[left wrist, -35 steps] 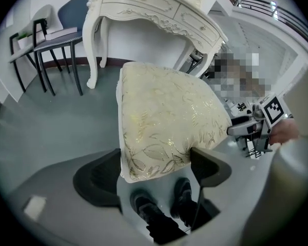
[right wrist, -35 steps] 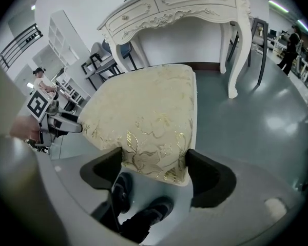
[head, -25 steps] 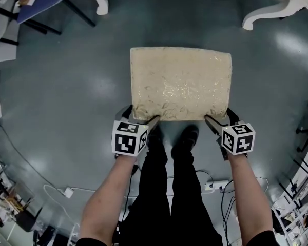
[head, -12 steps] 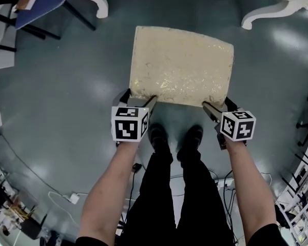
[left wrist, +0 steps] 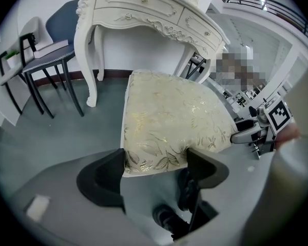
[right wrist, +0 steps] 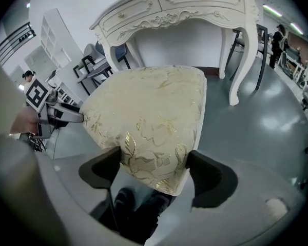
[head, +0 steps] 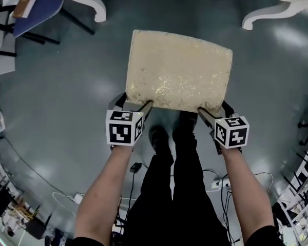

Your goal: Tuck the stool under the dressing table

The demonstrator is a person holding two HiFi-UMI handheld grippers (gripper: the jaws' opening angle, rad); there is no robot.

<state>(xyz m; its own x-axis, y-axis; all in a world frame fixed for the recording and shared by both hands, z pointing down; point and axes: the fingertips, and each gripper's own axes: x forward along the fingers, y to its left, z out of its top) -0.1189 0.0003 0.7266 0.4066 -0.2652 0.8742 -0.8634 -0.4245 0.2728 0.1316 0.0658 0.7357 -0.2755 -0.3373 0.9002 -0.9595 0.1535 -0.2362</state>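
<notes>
Now one stool (head: 178, 70): left hand-held gripper (head: 135, 103) just closed onto near corner, right hand-held gripper (head: 214, 109) clamps other.

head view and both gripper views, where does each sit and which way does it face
Head view: on the person's head, looking steeply down on the stool; forearms, legs, shoes, left gripper and right gripper show.
Left gripper view: rides the left gripper, looks along its jaws, which have just been closing on the stool's near corner, toward the dressing table.
Right gripper view: rides the right gripper, jaws on the other near corner, table ahead.
Shared: both gripper views show stool, table, opposite gripper.
</notes>
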